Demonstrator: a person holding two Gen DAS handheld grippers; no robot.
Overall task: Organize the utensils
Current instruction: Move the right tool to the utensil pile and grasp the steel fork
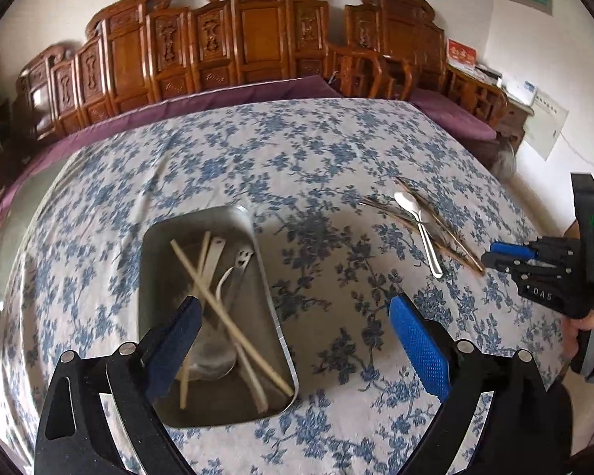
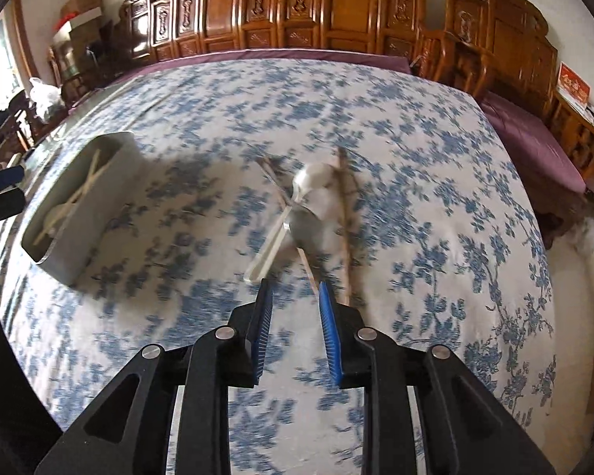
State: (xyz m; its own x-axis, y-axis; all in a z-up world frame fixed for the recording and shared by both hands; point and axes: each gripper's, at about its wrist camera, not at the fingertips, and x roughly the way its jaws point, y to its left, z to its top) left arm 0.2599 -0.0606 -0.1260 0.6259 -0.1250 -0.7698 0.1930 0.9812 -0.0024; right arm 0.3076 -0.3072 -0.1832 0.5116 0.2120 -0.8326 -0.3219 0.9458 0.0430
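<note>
A metal tray (image 1: pixel 275 316) sits on the floral tablecloth and holds pale chopsticks (image 1: pixel 225 316) and a metal spoon with a smiley handle (image 1: pixel 243 259). My left gripper (image 1: pixel 295 304) hangs wide open above the tray's near right part, gripping nothing. To the right lie a white spoon (image 1: pixel 417 221) and dark chopsticks (image 1: pixel 451 241) in a loose heap. In the right wrist view the white spoon (image 2: pixel 293 202) and dark chopsticks (image 2: pixel 344 217) lie just ahead of my right gripper (image 2: pixel 295 287). Its jaws stand narrowly apart with nothing between them. The tray (image 2: pixel 99 213) is at the left.
The tablecloth (image 2: pixel 415 138) covers a wide table whose far edge meets purple cushions (image 1: pixel 217 99). Carved wooden furniture (image 1: pixel 257 39) lines the wall behind. A person's hand (image 1: pixel 590 328) holds the right gripper (image 1: pixel 491 255) at the right edge.
</note>
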